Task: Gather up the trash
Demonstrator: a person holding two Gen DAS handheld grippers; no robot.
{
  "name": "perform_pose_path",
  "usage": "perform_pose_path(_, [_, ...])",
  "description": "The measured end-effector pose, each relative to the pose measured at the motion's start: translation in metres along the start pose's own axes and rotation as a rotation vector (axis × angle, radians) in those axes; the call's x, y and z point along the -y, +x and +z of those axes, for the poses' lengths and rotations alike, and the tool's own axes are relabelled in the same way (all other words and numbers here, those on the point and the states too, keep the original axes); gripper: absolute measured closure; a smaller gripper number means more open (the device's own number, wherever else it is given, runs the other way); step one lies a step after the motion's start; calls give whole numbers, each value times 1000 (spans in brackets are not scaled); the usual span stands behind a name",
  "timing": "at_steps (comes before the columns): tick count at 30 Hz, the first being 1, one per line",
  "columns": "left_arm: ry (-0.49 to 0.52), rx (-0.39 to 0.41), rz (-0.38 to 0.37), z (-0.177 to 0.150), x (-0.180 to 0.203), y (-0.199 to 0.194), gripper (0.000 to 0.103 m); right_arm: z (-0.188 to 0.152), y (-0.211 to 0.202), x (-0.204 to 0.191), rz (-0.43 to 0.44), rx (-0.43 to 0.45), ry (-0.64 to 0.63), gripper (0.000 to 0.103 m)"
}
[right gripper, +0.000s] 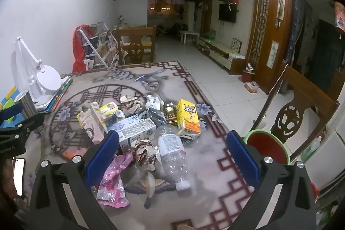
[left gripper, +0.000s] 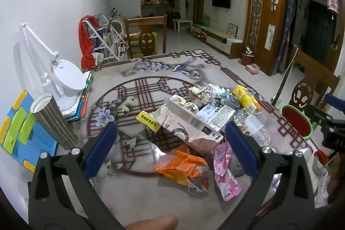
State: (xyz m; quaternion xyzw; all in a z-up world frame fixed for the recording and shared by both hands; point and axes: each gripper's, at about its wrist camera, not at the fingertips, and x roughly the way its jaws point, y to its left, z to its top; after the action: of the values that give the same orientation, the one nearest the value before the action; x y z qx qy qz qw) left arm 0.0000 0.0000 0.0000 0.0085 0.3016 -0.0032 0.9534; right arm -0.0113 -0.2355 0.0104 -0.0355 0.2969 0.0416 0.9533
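Both hand-held grippers, left (left gripper: pixel 170 139) and right (right gripper: pixel 172 148), spread wide, nothing gripped, hovering above trash pile (right gripper: pixel 138 122) mid-counter (right gripper: pixel 204 156); bin w/ red liner (right gripper: pixel 267 148) sits at right edge, prob. for drop-off.

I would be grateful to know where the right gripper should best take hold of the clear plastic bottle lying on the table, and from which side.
Probably across the bottle's labelled middle, coming from above. It lies on its side with the white cap toward the camera, so the open right gripper could straddle its round body. Shells crowd its left side.
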Motion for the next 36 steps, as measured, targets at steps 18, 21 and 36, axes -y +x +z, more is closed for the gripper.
perform_pose_path(18, [-7,6,-7,0,0,0,5,0,-1,1,5,0,14,7])
perform_pose_path(21, [-6,6,-8,0,0,0,5,0,-1,1,4,1,17,7])
perform_pose_path(36, [-8,7,-7,0,-1,0,5,-1,-1,1,6,-2,16,7])
